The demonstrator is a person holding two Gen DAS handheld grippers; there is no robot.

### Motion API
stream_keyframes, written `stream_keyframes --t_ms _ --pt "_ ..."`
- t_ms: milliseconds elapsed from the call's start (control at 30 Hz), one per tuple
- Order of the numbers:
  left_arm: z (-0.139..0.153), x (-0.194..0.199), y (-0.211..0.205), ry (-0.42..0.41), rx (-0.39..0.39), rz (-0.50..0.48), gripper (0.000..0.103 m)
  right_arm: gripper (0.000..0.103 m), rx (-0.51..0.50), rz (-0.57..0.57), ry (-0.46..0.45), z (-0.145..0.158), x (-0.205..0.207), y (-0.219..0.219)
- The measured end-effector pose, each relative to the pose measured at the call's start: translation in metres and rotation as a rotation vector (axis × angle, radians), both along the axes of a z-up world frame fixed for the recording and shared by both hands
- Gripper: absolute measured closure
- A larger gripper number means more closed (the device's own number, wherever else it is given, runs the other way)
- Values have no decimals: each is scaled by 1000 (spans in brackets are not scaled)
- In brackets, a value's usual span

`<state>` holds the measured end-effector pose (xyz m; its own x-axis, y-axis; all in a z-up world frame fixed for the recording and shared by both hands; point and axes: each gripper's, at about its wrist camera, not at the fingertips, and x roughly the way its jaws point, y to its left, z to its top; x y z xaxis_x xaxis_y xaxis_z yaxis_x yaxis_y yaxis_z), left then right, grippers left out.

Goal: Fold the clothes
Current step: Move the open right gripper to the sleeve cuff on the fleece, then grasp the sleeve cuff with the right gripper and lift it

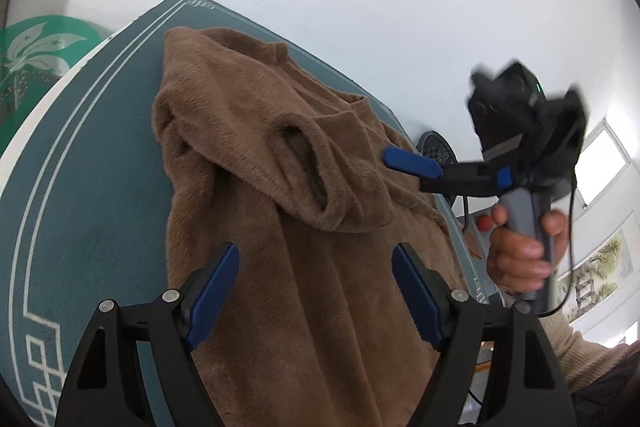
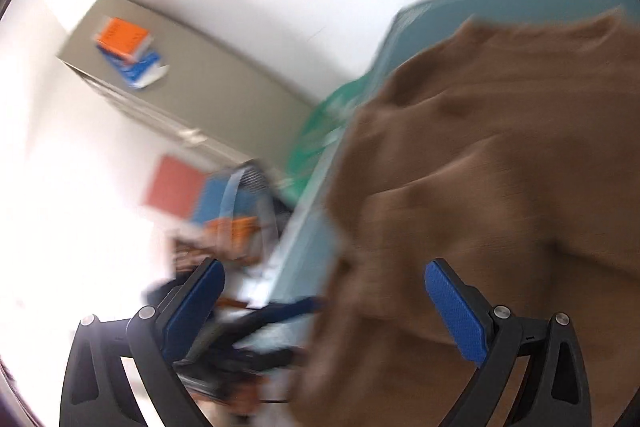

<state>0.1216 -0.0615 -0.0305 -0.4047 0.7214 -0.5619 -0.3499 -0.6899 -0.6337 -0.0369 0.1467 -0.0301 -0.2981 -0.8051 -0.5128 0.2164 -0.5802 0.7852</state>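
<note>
A brown fleece garment [image 1: 288,187] lies crumpled on the teal table mat [image 1: 92,187], with a sleeve opening facing up near its middle. My left gripper [image 1: 316,291] hovers over the garment's near part, open, its blue pads [image 1: 214,295] apart and off the cloth. My right gripper [image 1: 394,158] comes in from the right, held by a hand [image 1: 520,251], with its blue tip at the garment's right edge. In the blurred right wrist view the right gripper [image 2: 326,307] is open, and the garment's [image 2: 500,187] edge lies between its spread fingers without being pinched.
The mat has white border lines and ends near a white wall. A green cloth with a white flower [image 1: 36,47] lies past the table's left edge. A grey cabinet [image 2: 200,95] bears orange and blue books [image 2: 128,47]. Cluttered items sit below the table's side.
</note>
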Motion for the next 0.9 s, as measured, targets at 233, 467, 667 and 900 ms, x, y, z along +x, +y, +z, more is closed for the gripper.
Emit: stream_keyframes --t_ms 233,467,667,900 --pt "-7 5 -20 -12 45 35 21 1 99 68 -103 -21 -20 -59" --pt "-11 5 -20 -18 62 15 21 1 484 -102 -96 -39 -29 -41" --pt "-14 1 -13 -32 60 -7 21 1 533 -230 -97 -44 -23 -1" --pt "-12 0 -11 -29 40 -5 21 3 497 -342 -93 -38 -16 36"
